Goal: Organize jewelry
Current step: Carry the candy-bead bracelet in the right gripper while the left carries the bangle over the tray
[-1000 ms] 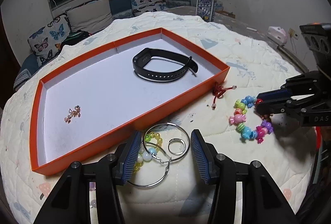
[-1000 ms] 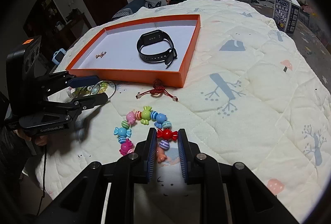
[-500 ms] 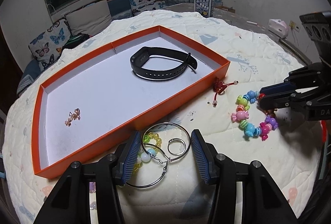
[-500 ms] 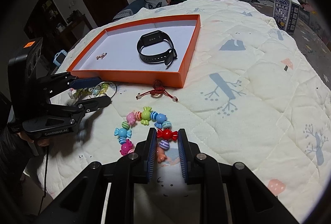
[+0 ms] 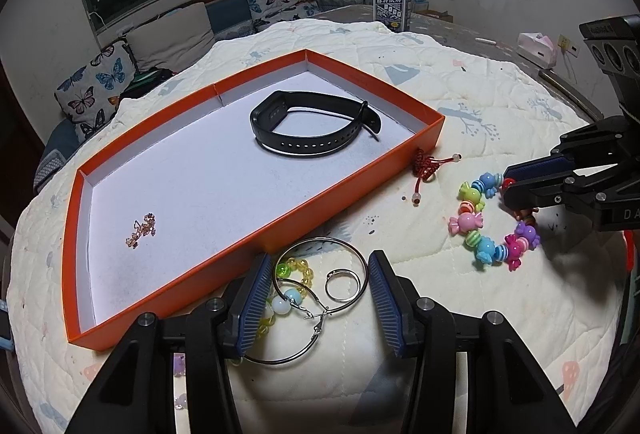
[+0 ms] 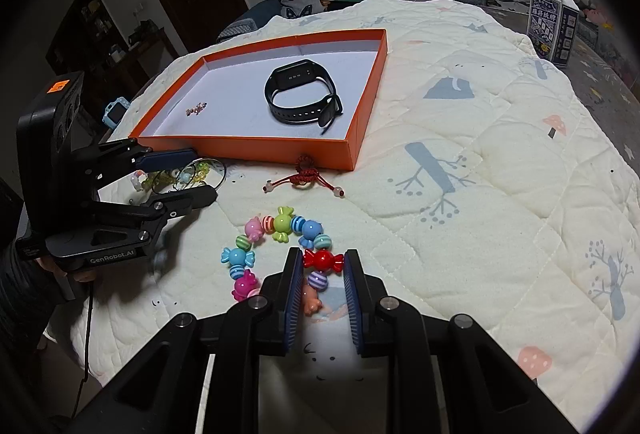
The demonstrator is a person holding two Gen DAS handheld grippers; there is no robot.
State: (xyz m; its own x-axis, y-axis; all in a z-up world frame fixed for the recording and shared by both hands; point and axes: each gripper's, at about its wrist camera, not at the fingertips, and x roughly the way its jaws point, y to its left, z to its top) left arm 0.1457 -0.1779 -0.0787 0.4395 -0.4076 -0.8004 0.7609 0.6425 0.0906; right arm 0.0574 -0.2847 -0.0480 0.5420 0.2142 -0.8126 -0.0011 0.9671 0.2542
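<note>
At nine o'clock in your right view, your left gripper (image 6: 200, 175), marked "GenRobot.AI", stands half open around the hoop earrings (image 5: 320, 274), gripping nothing. At six o'clock, your right gripper (image 6: 320, 268) is clamped on the candy-bead bracelet (image 6: 280, 224), near the orange tray (image 6: 248, 147).

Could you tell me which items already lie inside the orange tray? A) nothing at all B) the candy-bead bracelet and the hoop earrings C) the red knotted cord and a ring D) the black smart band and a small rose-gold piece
D: the black smart band and a small rose-gold piece rest on the white floor of the orange tray; the other jewelry lies on the quilt outside it.
</note>
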